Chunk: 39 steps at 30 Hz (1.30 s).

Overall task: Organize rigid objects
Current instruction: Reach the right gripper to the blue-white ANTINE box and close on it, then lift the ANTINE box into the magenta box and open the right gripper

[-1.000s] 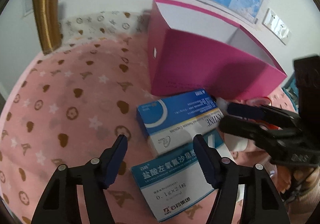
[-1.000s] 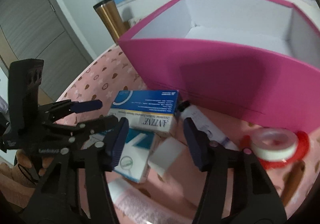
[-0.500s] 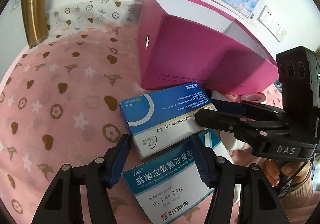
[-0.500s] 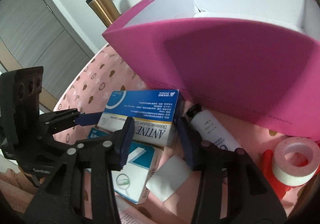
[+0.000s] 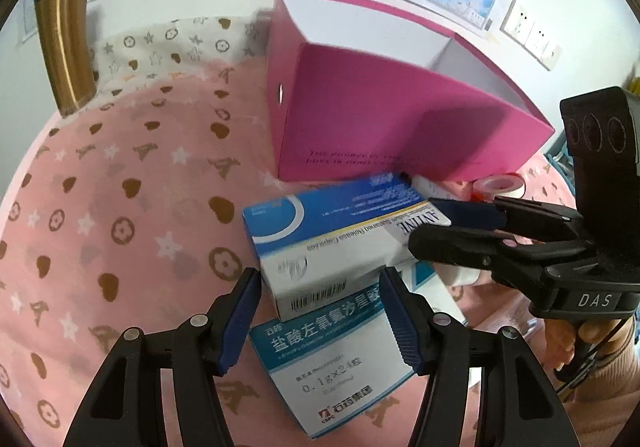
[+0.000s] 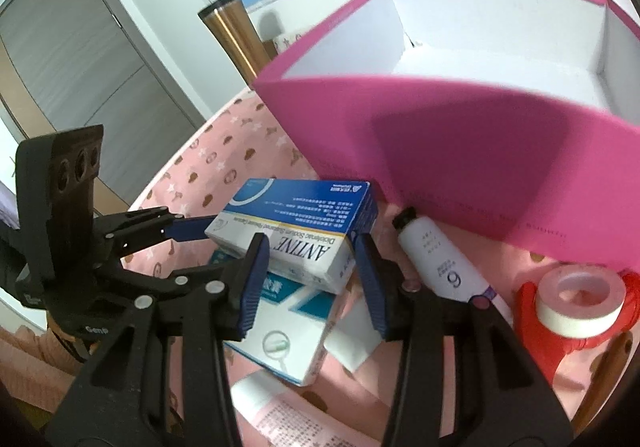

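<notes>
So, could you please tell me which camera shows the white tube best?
The right wrist view: the white tube lies in full sight beside the blue box, black cap toward the pink box. In the left wrist view only a sliver shows behind the blue box.

Blue-and-white medicine box (image 6: 304,219) reads "ANTINE". Lower medicine carton (image 5: 340,359) reads "0.1g×24". White tube (image 6: 444,267) shows "6". Right tongs (image 5: 440,223) body reads "DAS".

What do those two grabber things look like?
Both are black plastic claws with two fingers ending in ribbed blue pads. The left gripper and right gripper show small silver rivets. A black block with three round holes sits on top of each, the right one's handle reads "DAS", and a pink knitted sleeve shows behind it.
</notes>
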Each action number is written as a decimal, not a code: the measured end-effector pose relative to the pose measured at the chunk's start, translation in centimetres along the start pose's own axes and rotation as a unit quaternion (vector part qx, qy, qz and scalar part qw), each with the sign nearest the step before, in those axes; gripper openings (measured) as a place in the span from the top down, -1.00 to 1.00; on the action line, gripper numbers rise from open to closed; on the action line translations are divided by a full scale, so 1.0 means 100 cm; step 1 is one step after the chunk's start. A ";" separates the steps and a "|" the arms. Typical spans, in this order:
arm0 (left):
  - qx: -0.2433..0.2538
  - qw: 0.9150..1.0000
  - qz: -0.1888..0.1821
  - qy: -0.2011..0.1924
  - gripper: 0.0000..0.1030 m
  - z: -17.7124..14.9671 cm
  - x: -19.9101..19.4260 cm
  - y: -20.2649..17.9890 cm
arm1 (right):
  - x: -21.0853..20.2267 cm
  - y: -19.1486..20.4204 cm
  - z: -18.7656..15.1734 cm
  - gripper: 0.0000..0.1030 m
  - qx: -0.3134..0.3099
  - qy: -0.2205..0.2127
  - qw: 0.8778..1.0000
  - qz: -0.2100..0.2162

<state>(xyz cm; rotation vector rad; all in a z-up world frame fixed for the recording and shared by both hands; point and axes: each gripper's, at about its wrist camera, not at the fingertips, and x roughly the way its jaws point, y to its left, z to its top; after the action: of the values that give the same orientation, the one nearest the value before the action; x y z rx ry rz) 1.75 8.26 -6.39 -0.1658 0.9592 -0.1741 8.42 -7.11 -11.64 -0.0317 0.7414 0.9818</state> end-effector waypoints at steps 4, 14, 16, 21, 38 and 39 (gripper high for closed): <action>-0.014 1.000 -0.004 0.000 -0.24 0.003 0.001 0.008 | 0.004 -0.005 0.000 0.08 0.011 0.010 1.000 0.001; -0.021 0.999 -0.032 0.009 -0.23 0.010 0.005 0.017 | 0.017 -0.020 0.013 0.07 0.046 0.023 0.998 0.022; -0.027 0.999 -0.039 0.013 -0.20 0.009 0.008 0.017 | 0.023 -0.018 0.013 0.07 0.042 0.030 0.998 0.018; -0.021 0.999 -0.030 -0.002 -0.12 0.011 -0.002 0.011 | 0.018 -0.009 0.014 0.20 0.023 0.022 0.999 -0.005; 0.068 0.992 -0.059 -0.083 -0.12 0.076 -0.076 -0.049 | -0.099 0.010 0.043 0.21 -0.013 -0.088 0.996 -0.020; 0.075 0.992 -0.056 -0.087 -0.12 0.081 -0.076 -0.052 | -0.103 0.008 0.047 0.21 -0.012 -0.093 0.995 -0.023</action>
<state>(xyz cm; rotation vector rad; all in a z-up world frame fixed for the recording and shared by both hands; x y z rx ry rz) 3.78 5.37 5.37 -0.0941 0.7604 -0.3303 6.93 -12.66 -1.83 0.0229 0.5556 0.9363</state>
